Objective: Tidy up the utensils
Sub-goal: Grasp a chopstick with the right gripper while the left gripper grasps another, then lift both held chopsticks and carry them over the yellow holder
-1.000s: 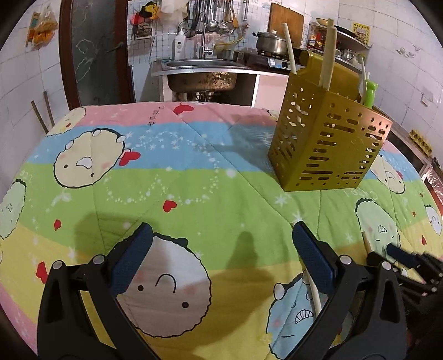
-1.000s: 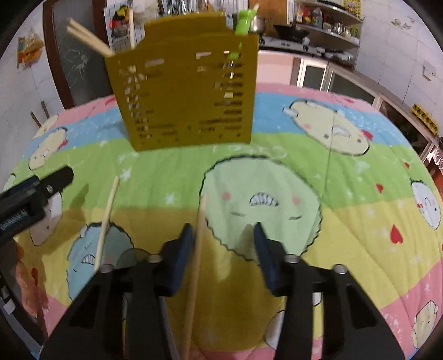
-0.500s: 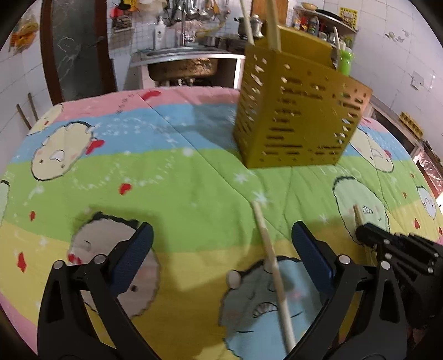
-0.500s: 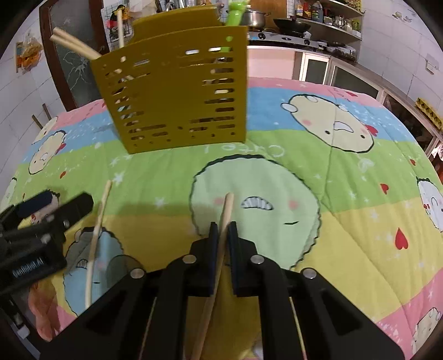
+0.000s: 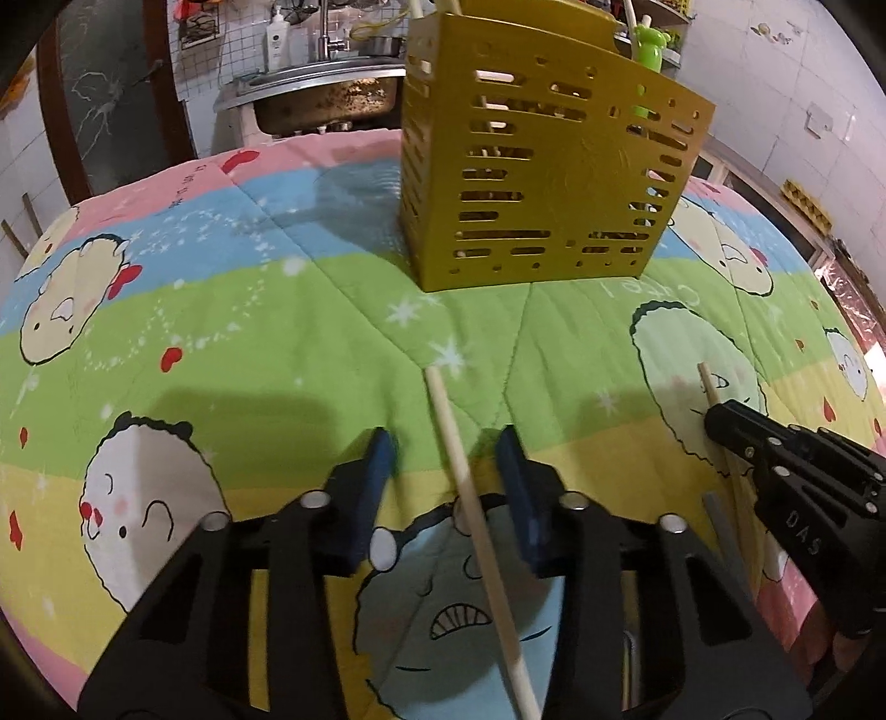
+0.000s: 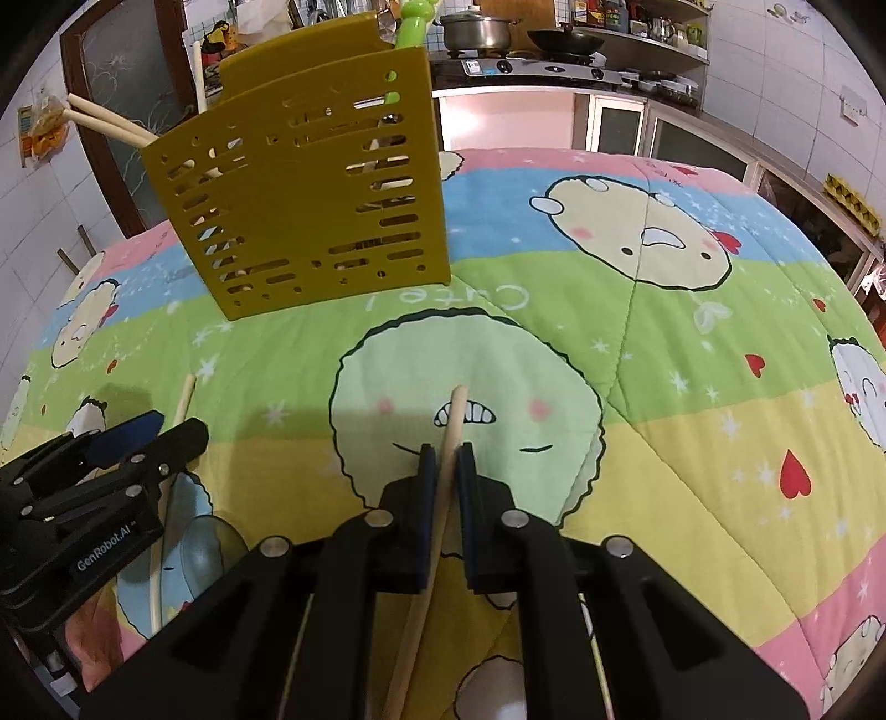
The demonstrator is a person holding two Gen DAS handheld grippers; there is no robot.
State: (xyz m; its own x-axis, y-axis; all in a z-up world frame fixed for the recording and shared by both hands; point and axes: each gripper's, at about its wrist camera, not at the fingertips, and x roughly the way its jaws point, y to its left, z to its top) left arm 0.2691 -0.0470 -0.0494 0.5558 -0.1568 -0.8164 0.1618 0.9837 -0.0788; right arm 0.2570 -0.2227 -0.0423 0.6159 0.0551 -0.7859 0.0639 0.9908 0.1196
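My right claw is clamping a chopstick pointing toward twelve o'clock, while my left claw, closing but not touching, is straddling another chopstick running eleven to five.

Setting: domestic kitchen. Evidence: white tiled walls; stainless sink with tap, soap bottle beside it; utensils hanging on wall grid above sink; gas hob carrying steel lidded pot and dark wok; shelf of bottles and jars above hob; glass-fronted lower cabinets. Work surface: table under cartoon-print quilted cloth, home-style. Yellow slotted utensil holder standing on cloth.
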